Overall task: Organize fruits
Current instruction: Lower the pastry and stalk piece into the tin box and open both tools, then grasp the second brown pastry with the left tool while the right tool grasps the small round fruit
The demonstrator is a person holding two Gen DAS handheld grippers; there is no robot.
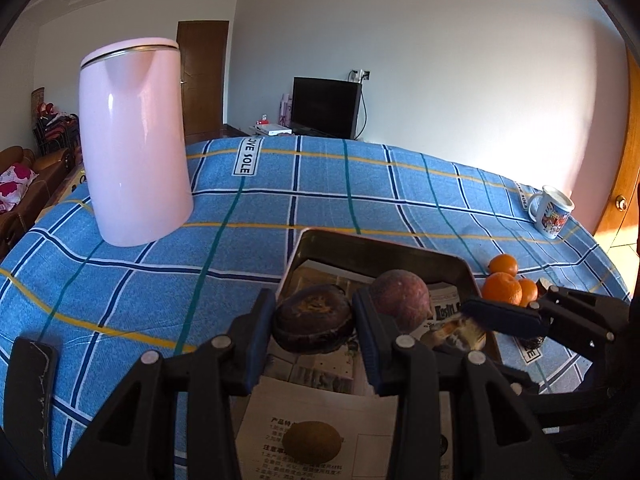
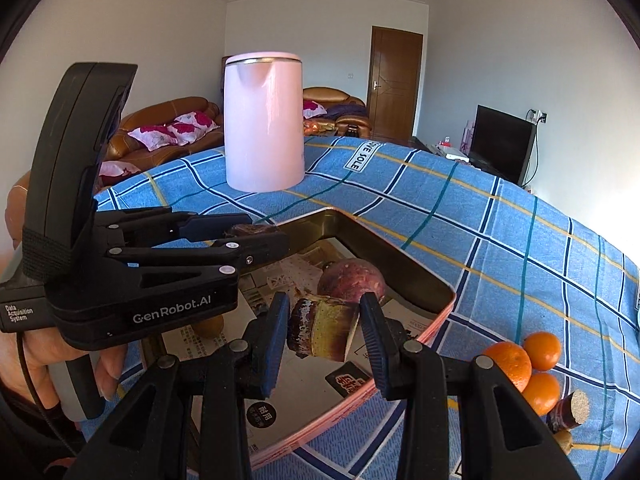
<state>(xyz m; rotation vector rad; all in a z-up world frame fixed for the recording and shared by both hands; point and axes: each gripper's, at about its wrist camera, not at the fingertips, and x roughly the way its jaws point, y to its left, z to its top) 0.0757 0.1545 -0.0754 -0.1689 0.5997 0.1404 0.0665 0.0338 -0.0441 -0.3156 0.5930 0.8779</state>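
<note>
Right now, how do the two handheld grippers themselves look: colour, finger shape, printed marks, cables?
Both are matte black plastic. The left gripper has white print reading GenRobot.AI and Data Acquisition System, silver pivot screws, a grey handle, a black strap and a thin black cable. The right gripper has angular linkage arms and flat, ribbed, dark blue finger pads.

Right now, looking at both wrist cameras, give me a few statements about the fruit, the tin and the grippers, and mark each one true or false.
1. The left gripper holds a dark fruit over the tin tray. True.
2. The right gripper is empty. False: a sugarcane piece sits between its fingers.
3. The oranges lie inside the tray. False: they sit on the tablecloth beside it.
4. The pink kettle stands upright. True.
</note>
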